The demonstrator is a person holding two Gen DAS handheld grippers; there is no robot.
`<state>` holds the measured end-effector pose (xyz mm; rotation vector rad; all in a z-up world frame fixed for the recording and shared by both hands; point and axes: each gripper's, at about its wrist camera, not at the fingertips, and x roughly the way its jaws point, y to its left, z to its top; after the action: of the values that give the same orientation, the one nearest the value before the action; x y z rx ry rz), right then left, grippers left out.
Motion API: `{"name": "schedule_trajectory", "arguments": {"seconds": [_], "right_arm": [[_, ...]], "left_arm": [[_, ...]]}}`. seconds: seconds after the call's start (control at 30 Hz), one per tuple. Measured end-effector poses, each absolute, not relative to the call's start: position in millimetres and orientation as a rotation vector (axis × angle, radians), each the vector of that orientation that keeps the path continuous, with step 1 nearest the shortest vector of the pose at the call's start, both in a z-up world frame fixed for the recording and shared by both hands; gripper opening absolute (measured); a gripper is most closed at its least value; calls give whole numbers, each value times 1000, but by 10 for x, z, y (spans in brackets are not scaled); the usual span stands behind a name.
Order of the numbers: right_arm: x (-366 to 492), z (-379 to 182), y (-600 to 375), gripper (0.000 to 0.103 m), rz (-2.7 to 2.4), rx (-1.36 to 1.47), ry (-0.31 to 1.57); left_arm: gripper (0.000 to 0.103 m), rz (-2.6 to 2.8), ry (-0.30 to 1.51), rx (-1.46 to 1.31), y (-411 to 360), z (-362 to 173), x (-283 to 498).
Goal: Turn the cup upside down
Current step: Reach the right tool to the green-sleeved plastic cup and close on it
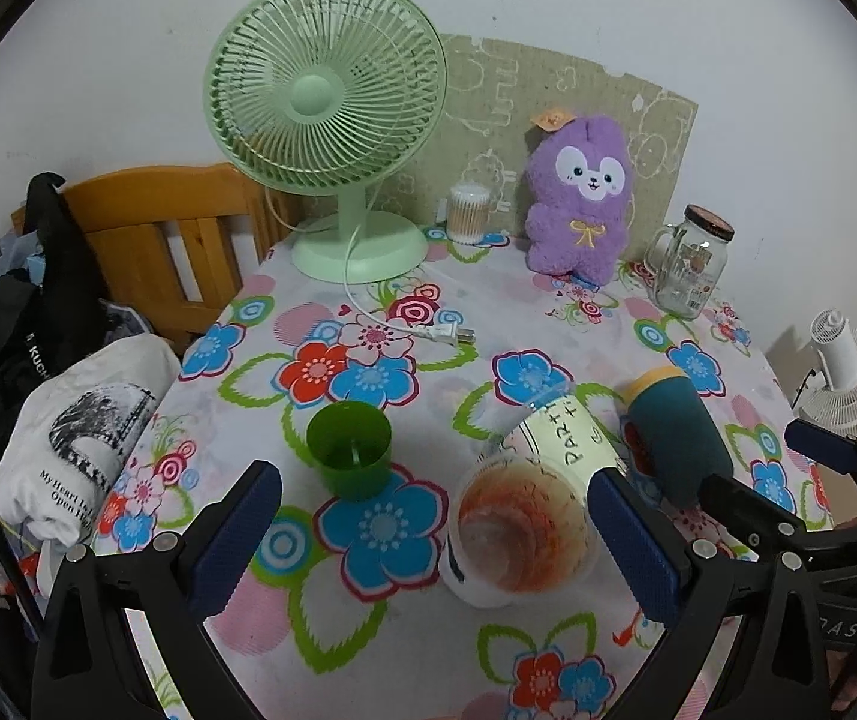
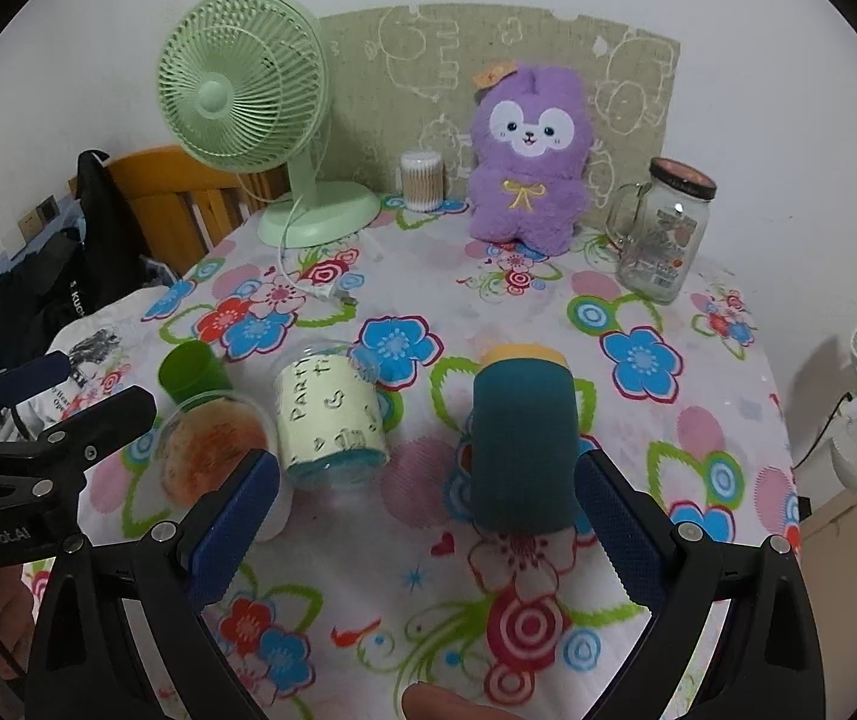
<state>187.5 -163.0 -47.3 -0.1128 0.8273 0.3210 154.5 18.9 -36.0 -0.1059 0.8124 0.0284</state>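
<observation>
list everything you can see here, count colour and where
green cup: 1, green, upright, front left of table
stained cup: 1, clear with orange stains, on its side, front centre
paper cup: 1, pale with writing, on its side beside the stained cup
teal cup: 1, teal with yellow rim, between the right gripper's fingers
fan: 1, green, back left
white fan: 1, white, off the table, right
plush: 1, purple, back centre
jar: 1, clear glass, back right
cotton swabs: 1 tub, back
tablecloth: 1, floral
left gripper: 1, black and blue, open
right gripper: 1, black and blue, open
</observation>
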Motion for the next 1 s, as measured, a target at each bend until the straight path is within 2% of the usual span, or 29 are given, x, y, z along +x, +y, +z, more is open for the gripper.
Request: {"name": "schedule_trajectory", "arguments": {"seconds": [0.67,1.0], "right_arm": [[2412,-886,-1288,100,437,-189,900],[2648,-1077,-1185,100,520,-113,959]], "left_arm": [[103,13,899,-86,209,-537,2242],[103,27,940,-99,236,-677,2431]]}}
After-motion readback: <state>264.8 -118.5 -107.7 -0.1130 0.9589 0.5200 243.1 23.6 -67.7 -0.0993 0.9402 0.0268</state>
